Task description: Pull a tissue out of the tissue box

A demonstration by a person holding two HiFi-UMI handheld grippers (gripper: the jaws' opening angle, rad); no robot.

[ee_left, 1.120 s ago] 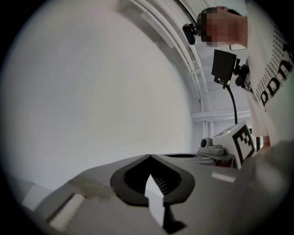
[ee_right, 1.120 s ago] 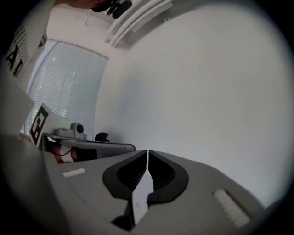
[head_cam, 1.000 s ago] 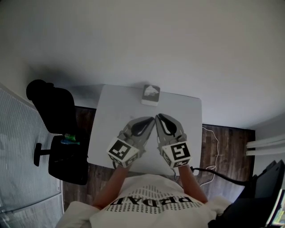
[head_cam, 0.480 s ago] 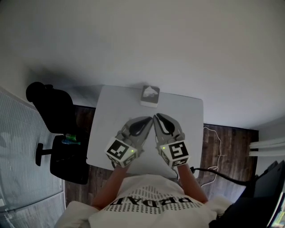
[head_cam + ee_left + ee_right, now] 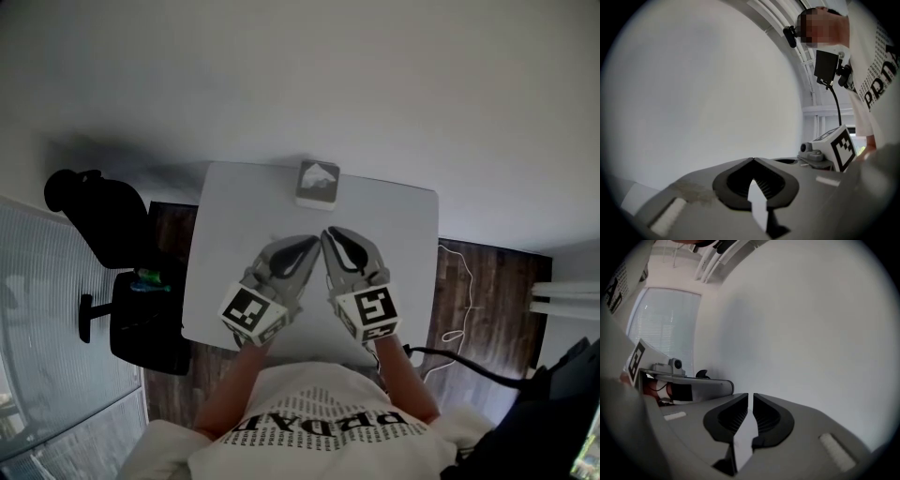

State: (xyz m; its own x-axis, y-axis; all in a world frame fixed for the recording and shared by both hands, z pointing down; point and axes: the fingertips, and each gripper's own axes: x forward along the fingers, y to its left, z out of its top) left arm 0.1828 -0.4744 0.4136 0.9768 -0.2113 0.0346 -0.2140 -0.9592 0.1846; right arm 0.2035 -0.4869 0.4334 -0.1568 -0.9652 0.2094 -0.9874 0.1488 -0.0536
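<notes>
A grey tissue box (image 5: pixel 318 183) with a white tissue standing out of its top sits at the far edge of the white table (image 5: pixel 403 220). My two grippers hover side by side over the table's middle, short of the box, with tips pointing at it. The left gripper (image 5: pixel 314 241) (image 5: pixel 753 159) is shut, tips touching, nothing between them. The right gripper (image 5: pixel 327 232) (image 5: pixel 751 394) shows a narrow slit between its jaws and holds nothing. Both gripper views face the bare white wall, and the box is out of them.
A black office chair (image 5: pixel 98 220) stands left of the table on dark wood floor. A black cable (image 5: pixel 450 361) runs along the floor at the right. The right gripper's marker cube (image 5: pixel 843 147) shows in the left gripper view.
Both grippers have sunk a little toward the table, still side by side. The head view has shifted, so the table and box sit higher in the picture.
</notes>
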